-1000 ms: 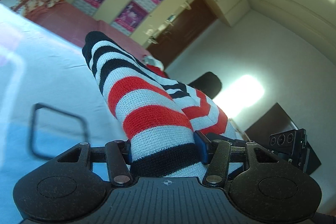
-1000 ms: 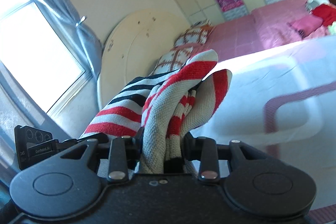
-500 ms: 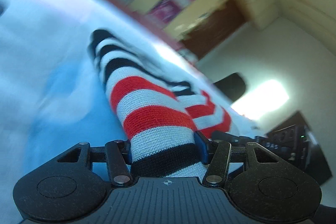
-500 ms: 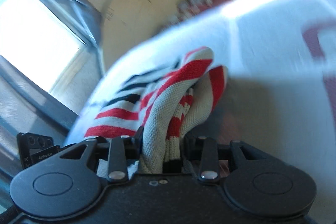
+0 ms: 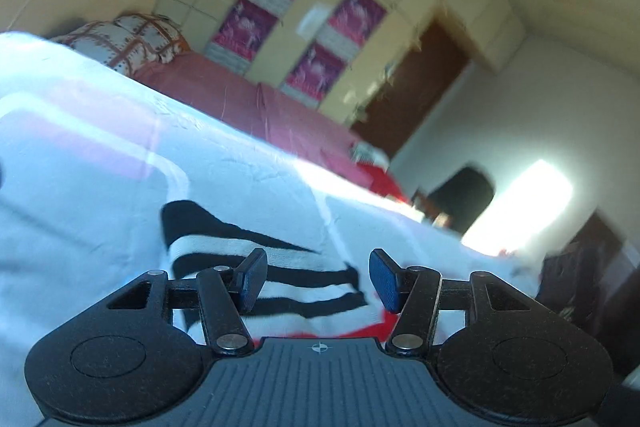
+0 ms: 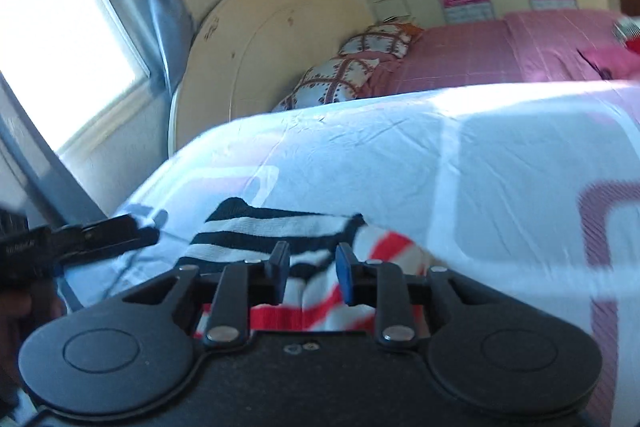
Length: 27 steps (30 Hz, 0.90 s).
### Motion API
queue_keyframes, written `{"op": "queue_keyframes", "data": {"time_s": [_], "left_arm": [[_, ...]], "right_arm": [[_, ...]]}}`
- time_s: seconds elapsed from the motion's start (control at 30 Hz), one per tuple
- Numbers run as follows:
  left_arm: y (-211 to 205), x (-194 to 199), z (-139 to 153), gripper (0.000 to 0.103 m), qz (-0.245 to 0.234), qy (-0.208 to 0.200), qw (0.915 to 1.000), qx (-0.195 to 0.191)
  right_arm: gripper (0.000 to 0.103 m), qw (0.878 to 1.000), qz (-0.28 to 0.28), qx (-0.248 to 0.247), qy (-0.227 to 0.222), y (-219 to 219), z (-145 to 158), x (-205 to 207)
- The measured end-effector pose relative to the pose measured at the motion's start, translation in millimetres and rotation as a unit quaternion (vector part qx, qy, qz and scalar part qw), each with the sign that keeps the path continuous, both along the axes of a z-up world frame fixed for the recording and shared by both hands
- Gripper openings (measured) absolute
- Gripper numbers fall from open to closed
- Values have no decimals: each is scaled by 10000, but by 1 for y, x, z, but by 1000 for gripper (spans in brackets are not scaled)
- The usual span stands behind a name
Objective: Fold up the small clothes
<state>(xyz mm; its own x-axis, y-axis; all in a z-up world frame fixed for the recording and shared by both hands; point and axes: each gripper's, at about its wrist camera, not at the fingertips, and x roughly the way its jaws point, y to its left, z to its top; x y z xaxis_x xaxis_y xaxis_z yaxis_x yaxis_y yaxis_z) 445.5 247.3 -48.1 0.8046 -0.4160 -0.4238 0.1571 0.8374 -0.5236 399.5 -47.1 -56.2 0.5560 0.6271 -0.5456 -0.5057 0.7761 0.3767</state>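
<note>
A small knitted garment with black, white and red stripes [image 5: 276,275] lies flat on the white bed sheet [image 5: 100,211]. My left gripper [image 5: 318,281] is open and empty just above its near edge. In the right wrist view the same striped garment [image 6: 280,231] lies on the sheet, and my right gripper [image 6: 312,267] is open and empty right above it. The left gripper [image 6: 104,233] also shows at the left edge of the right wrist view, beside the garment.
The bed has a white sheet with pink rectangle outlines [image 6: 480,163] and a pink cover [image 6: 500,51] behind it. Patterned pillows [image 6: 360,67] lie by the round headboard [image 6: 272,39]. Bright clothes [image 6: 612,55] lie at the far right. A window [image 6: 60,35] is at left.
Both grippers held the striped garment up in the air; they lowered it onto the sheet and opened. The garment now lies flat and free of both.
</note>
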Motion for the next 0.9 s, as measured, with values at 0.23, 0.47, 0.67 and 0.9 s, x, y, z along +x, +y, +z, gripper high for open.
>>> {"op": "queue_keyframes", "data": {"time_s": [0.23,0.47,0.67,0.9], "left_arm": [[-11,23,-27,55,255,592,9940,884],[-15,11,-28,48,299,375,9901,1321],[-27,-37,4,48,430,-64,9901,1332],[-58,-70,-19,48,210,177,9824,1848]], "right_arm": [[18,9979,127,-629,-1,31,-31,28],[14,9979,-5,-625,162,14,-57,41],[27,9981,76,-583,-202,11,-10,4],[11,9901,618,-1170,-464,25,-40,-34]]}}
